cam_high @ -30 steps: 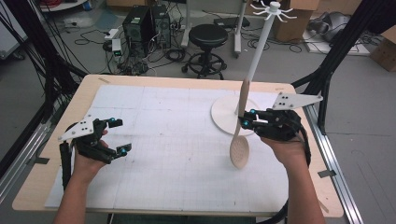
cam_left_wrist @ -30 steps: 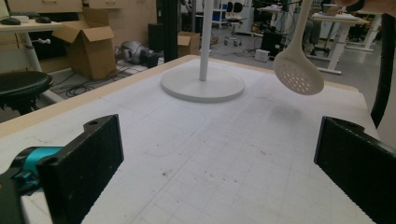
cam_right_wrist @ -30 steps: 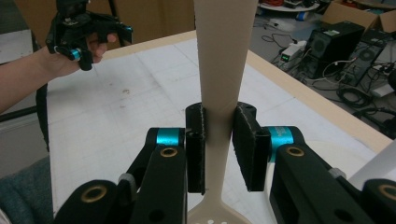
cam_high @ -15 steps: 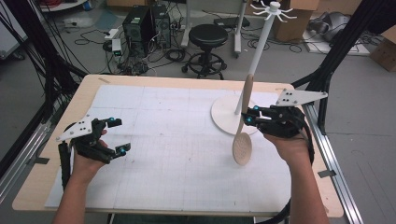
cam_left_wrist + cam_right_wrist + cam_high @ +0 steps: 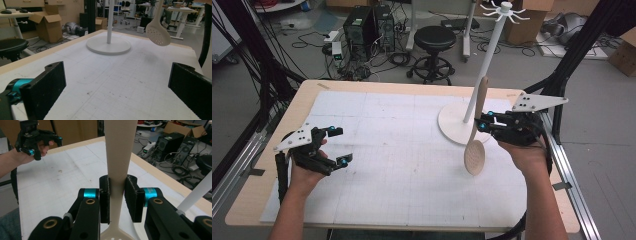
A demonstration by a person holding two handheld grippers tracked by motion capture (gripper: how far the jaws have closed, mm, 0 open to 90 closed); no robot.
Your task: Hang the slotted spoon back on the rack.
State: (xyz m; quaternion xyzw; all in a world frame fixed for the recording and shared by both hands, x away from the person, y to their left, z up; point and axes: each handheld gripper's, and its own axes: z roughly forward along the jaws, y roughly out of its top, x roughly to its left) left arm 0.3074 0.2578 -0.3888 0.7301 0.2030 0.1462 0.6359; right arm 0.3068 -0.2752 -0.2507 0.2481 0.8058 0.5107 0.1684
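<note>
The slotted spoon (image 5: 476, 134) hangs in the air over the right side of the table (image 5: 307, 100), handle up and perforated bowl down, tilted a little so the bowl swings toward the near edge. It sits just in front of the white stand's round base (image 5: 452, 127), and its handle top crosses the stand's pole (image 5: 487, 65) as seen from above. From the right gripper view the pale handle (image 5: 117, 170) runs straight up between the two black pads, which press on it from both sides; the holed bowl peeks out at the bottom.

The right gripper (image 5: 484, 122) pinches the spoon at the narrow part of the handle, the person's hand behind it near the table's right edge. Well apart, on the left side, the left gripper (image 5: 339, 146) hovers low over the white gridded mat (image 5: 387, 150) with its jaws spread wide and nothing between them. In the left gripper view the spoon's bowl (image 5: 158, 32) floats above the mat, to the right of the stand's base (image 5: 108, 46).

Beyond the table a black stool (image 5: 435, 37) and computer boxes (image 5: 367, 22) sit on the floor among cables.
</note>
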